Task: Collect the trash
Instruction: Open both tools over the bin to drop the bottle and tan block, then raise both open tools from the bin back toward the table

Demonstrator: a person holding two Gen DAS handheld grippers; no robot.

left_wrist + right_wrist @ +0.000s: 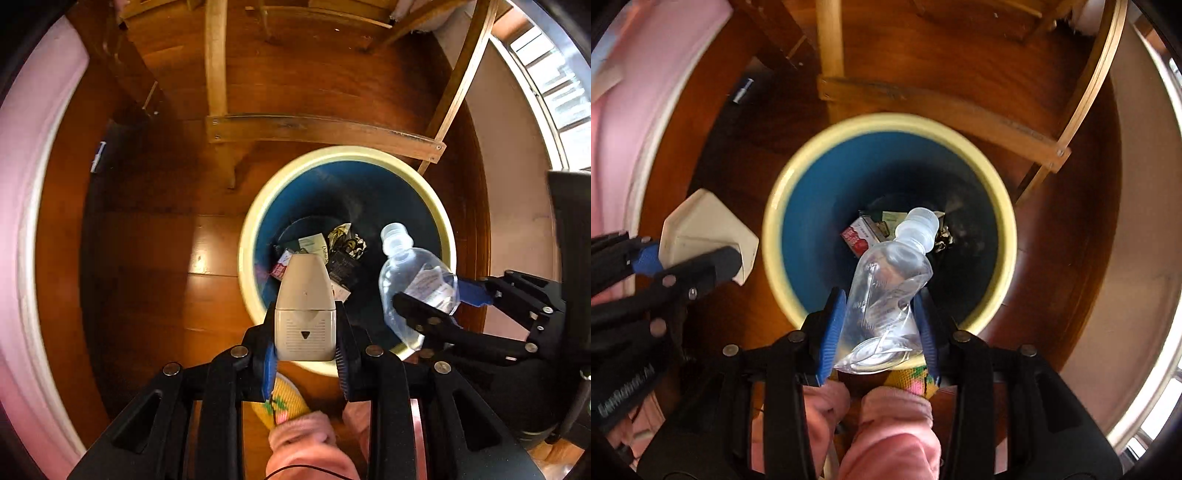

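**Both hand-held grippers loaded above the bin**

The left hand-held gripper (306, 354) points straight down with its blue-padded fingers clamped on the flanks of a beige plastic box-shaped device with a rounded front end and a ribbed panel (304, 310). That device hangs over the near rim of a round waste bin with a pale yellow rim and blue inner wall (255, 221).

The right hand-held gripper (879, 339) also points down, its jaws partly apart and closed on the crumpled base of a clear, squashed plastic bottle with a translucent cap (890, 273). The capped end of the bottle reaches over the bin's opening, above the litter at the bottom: a red-and-white carton (858, 236) and some printed wrappers (347, 240).

The bin stands on a glossy brown wooden floor (147, 258), just in front of the light wooden frame of a chair (317, 129). Below the grippers show pink fleece trouser legs (894, 435) and a yellow patterned sock (280, 402).
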